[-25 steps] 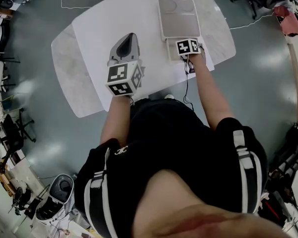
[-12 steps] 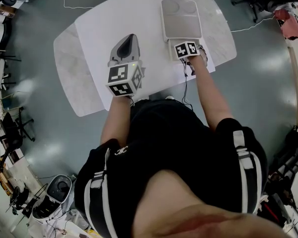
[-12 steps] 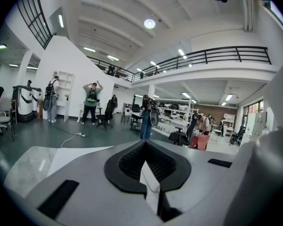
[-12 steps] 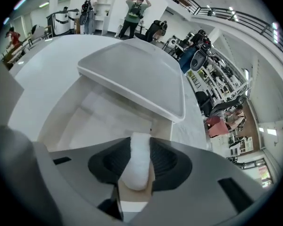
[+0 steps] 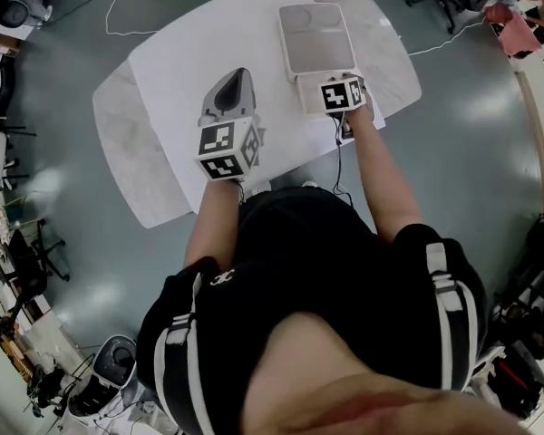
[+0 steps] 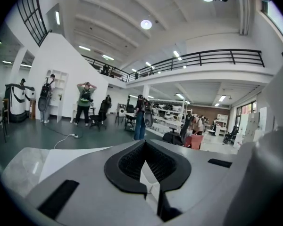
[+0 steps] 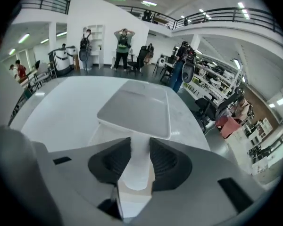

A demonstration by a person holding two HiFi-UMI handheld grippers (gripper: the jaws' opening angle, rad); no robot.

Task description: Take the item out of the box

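An open box (image 5: 308, 94) sits at the far right of the white table (image 5: 190, 53), its flat grey lid (image 5: 315, 36) folded back. In the right gripper view the lid (image 7: 137, 109) lies just beyond the jaws. My right gripper (image 5: 340, 84) is at the box's near end. Its pads are shut on a white piece (image 7: 140, 166) that stands up from the box; I cannot tell if it is the item or part of the box. My left gripper (image 5: 236, 75) hovers over the table left of the box, shut and empty, with its tips (image 6: 144, 147) touching.
The table's near edge runs just under both grippers. A thin cable (image 5: 340, 152) hangs from the right gripper along the forearm. White cables (image 5: 444, 39) trail on the floor beyond the table. Several people (image 6: 86, 102) stand far off in the hall.
The head view has shifted slightly. Both grippers keep their places relative to the box and the table.
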